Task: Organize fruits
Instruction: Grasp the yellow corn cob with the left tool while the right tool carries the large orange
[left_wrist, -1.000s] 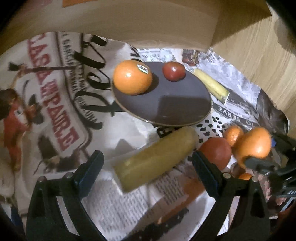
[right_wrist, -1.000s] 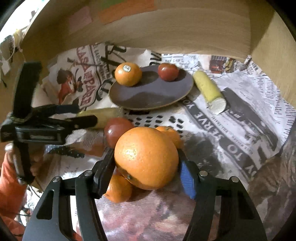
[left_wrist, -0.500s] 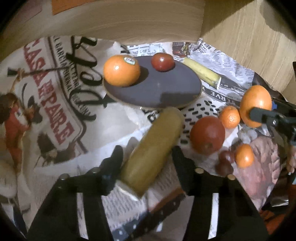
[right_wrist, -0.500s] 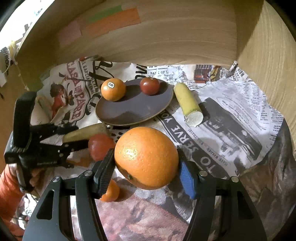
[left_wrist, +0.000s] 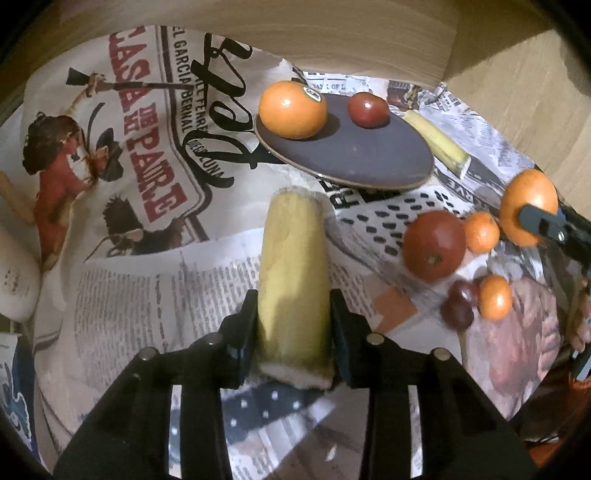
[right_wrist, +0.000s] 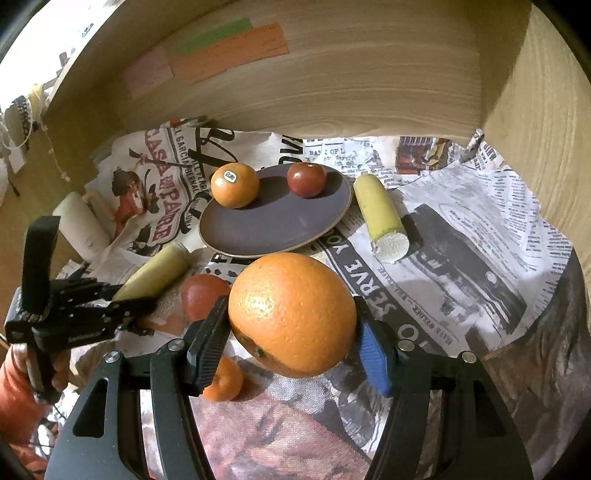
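Observation:
My left gripper (left_wrist: 293, 299) has its jaws closing on a yellow banana piece (left_wrist: 291, 240), and both pads press its sides near the cut end. The piece lies on newspaper, pointing at the dark plate (left_wrist: 369, 158). A stickered orange (left_wrist: 291, 110) and a small red fruit (left_wrist: 367, 109) sit on that plate. My right gripper (right_wrist: 290, 306) is shut on a large orange (right_wrist: 295, 288), held above the paper in front of the plate (right_wrist: 273, 225). In the right wrist view the left gripper (right_wrist: 136, 299) is at the left with the banana piece (right_wrist: 159, 273).
A second banana piece (right_wrist: 380, 218) lies right of the plate. A tomato (left_wrist: 434, 245), two small mandarins (left_wrist: 480, 232) and dark grapes (left_wrist: 460, 306) sit between the grippers. Wooden walls (right_wrist: 332, 92) close the back and right. A white bottle (right_wrist: 79, 225) lies at the left.
The left jaws have closed from wide open onto the banana piece, which now lies lengthwise between the fingers. The right gripper has kept its hold on the large orange and drawn back slightly.

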